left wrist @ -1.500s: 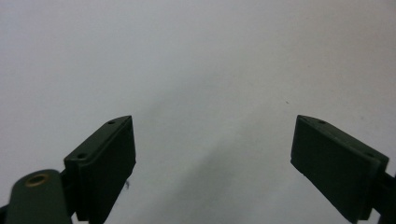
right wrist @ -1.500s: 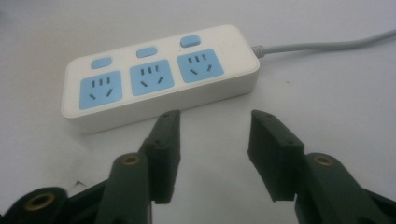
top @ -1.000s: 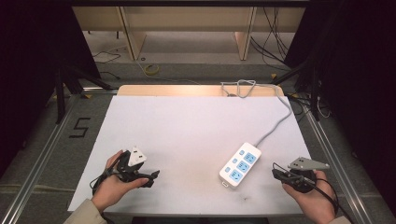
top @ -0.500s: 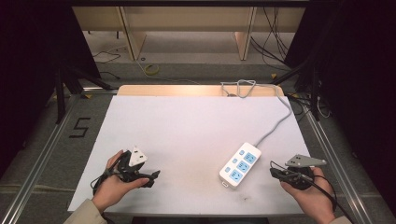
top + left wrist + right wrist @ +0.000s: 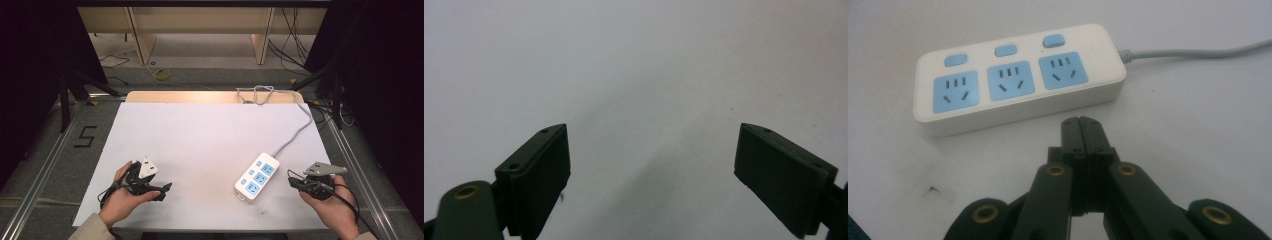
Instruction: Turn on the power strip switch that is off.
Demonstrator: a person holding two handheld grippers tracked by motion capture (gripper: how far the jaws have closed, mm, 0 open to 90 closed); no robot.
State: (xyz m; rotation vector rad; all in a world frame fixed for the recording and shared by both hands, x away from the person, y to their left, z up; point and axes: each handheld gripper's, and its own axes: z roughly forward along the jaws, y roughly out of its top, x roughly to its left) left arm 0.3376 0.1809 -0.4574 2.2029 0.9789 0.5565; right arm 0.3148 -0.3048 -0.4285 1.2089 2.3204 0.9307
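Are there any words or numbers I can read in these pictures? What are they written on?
"5": a big dark number marked on the grey floor left of the table.
The power strip has three blue sockets and three blue buttons, but no letters or numbers that can be read on it.
The white plate on the left tongs carries only small dark spots, too small to read.

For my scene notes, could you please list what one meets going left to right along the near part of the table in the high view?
Left gripper → power strip → right gripper, all over the white table.
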